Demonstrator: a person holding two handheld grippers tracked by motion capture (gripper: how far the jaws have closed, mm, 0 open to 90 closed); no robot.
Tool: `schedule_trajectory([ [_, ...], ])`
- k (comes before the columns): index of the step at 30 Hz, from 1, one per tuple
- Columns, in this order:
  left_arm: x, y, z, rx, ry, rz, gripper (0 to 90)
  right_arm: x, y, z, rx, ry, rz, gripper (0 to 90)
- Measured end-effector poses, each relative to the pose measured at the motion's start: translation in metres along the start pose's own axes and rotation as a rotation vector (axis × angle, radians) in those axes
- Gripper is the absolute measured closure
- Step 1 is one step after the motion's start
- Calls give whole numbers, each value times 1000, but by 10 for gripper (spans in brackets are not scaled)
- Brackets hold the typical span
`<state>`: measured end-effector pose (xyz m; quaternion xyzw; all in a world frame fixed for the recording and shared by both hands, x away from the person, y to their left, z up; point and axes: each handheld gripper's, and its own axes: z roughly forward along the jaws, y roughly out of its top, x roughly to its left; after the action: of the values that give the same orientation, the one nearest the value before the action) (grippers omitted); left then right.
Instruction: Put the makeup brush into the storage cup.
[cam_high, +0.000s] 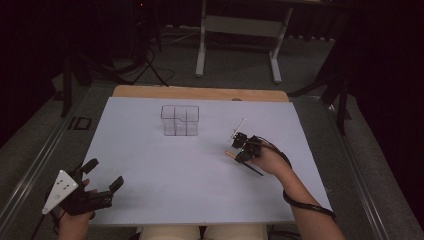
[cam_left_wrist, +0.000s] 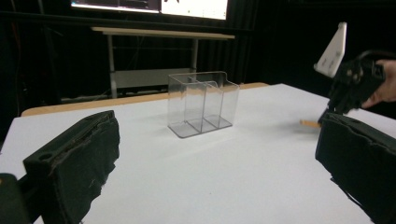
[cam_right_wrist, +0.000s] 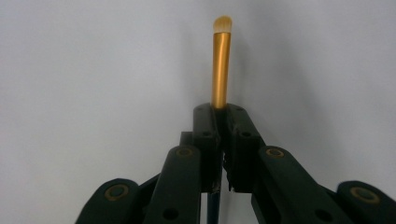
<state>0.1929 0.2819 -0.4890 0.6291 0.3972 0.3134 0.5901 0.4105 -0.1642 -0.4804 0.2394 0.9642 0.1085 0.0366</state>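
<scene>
High view above my side, looking forward and down on table (cam_high: 150, 200). My left gripper view sits low, looks across to organizer (cam_left_wrist: 201, 102), shared with high view. Right gripper view close, facing tabletop.

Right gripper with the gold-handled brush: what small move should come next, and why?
Probably a short lift straight up off the white table sheet. The right gripper has its jaws shut on the slim brush with a gold ferrule and dark handle, which seems to lie low against the sheet. The clear plastic compartment organizer stands apart, further back, so the brush likely must rise before travelling there.
</scene>
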Motion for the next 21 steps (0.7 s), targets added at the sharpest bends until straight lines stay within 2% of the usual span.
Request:
schedule_trajectory([
  [4, -2, 1, 1, 9, -9, 11, 7, -3, -7, -14, -72, 7, 26, 841],
  [11, -1, 1, 1, 5, -4, -2, 7, -2, -17, -36, -182, 14, 67, 842],
  [16, -3, 4, 2, -2, -46, -26, 7, 1, -20, -48, -225, 1, 70, 842],
  [20, -8, 8, 5, 25, -68, -9, 7, 5, -24, -55, -302, 15, 91, 841],
  [21, -9, 8, 6, 26, -79, -5, 7, 6, -26, -56, -336, 30, 94, 842],
])
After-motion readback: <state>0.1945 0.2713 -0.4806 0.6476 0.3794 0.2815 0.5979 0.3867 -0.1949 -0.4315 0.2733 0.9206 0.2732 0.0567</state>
